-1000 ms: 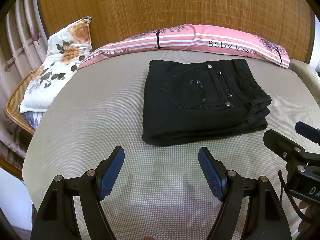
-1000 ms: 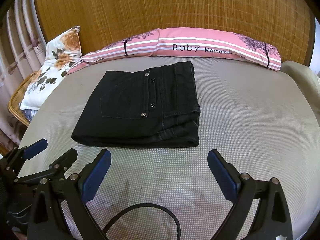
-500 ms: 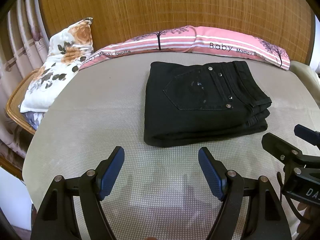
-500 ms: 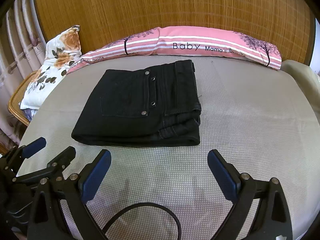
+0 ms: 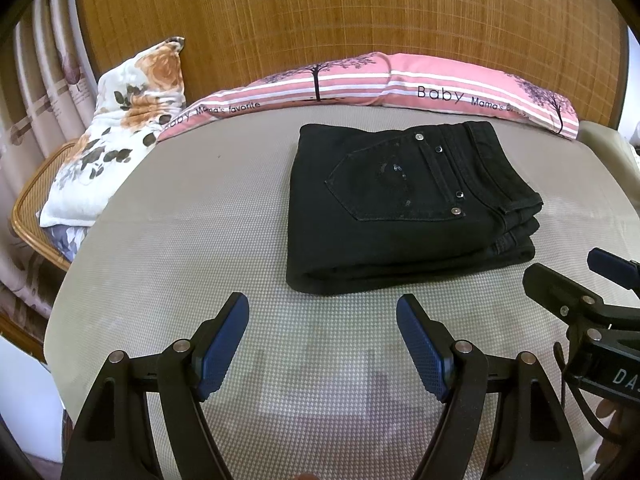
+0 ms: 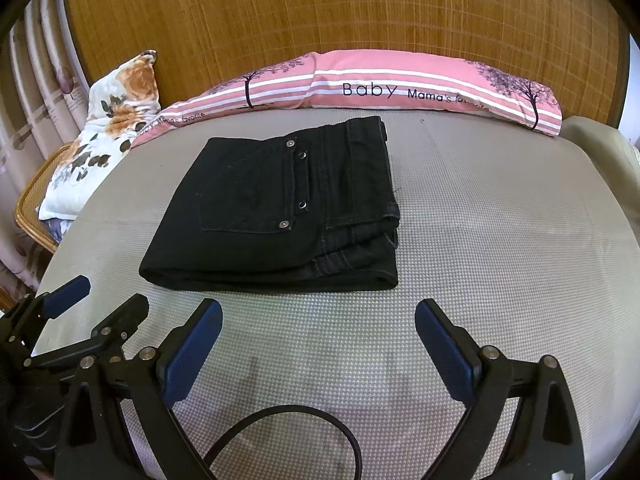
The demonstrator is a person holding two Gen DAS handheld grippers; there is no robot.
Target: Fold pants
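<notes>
A long pink striped pillow (image 5: 400, 84) printed with trees and the word "Baby" lies along the far edge of the bed (image 5: 208, 216), against a woven brown headboard (image 5: 320, 12). At the far left corner a flowered pillow (image 5: 120, 136) leans up, partly on a wicker chair (image 5: 28, 208) that stands beside the bed, with pale curtains (image 5: 36, 92) behind it. A black cable (image 6: 288, 424) loops low between the arms of the right claw (image 6: 318, 334). Nothing lies on the grey patterned cover between the claws and the pants (image 5: 404, 204). The cover is bare to the left of the pants as far as the bed's rounded left edge, and in the right wrist view a wide bare stretch runs from the pants to the right edge. The black pants are folded into a thick flat stack in the middle of the bed, a back pocket with metal studs facing up, the waistband layers stacked at the right side, the fold edge toward the claws. The left claw (image 5: 322, 334) hovers just short of the pants' near left corner, its blue pads wide apart and holding nothing. The right claw sits near the pants' near right corner, likewise spread wide and empty; neither touches the cloth. The two claws are close side by side, each showing at the edge of the other's view.
</notes>
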